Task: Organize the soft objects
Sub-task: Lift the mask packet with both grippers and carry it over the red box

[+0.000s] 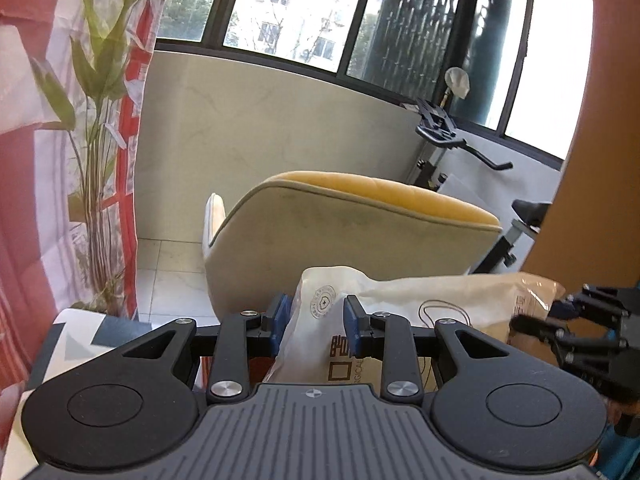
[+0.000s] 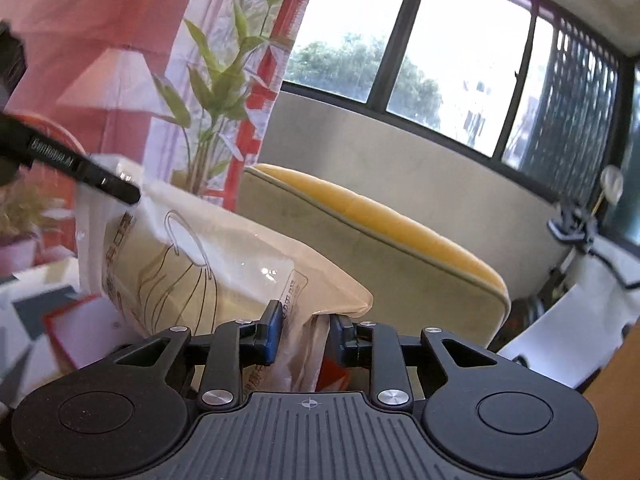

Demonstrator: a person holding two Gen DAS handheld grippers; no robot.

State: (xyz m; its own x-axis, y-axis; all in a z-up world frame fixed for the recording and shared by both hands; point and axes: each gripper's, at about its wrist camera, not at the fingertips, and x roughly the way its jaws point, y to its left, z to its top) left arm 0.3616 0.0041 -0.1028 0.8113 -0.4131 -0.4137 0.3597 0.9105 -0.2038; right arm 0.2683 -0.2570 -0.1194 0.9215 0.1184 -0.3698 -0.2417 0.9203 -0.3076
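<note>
Both tongs are gripping one cream plastic packet [image 1: 404,300], each by an opposite end. On the left gripper [image 1: 316,322] the blue pads [image 1: 280,316] are standing partly apart with the packet's crumpled end sitting between them; the film is pressing against both pads, though how firmly it is being squeezed is hard to judge. On the right gripper [image 2: 306,338] the fingers are sitting closer together, pinching a gathered fold at the packet's [image 2: 208,264] other end.

Much of the packet is staying out of sight. Its lower half is being hidden behind each gripper's black body, and its printed lettering is too cut off and blurred to read. What lies under it cannot be made out, beyond a red-edged thing [image 2: 80,336] and a patterned grey and white surface [image 2: 32,300] showing low at the left of the right wrist view. In the left wrist view the right gripper is appearing only as a blurred black shape at the frame's right edge; in the right wrist view the left one is showing as a dark bar touching the packet's top corner.

Just behind the packet a yellow-cushioned chair [image 1: 340,232] is standing, its back edge rising close to the packet's far side. A leafy plant [image 1: 96,80] and a red and white curtain [image 1: 24,100] are closing the left side, an exercise bike [image 1: 452,136] the right, with pale floor tiles [image 1: 168,272] lying between plant and chair.
</note>
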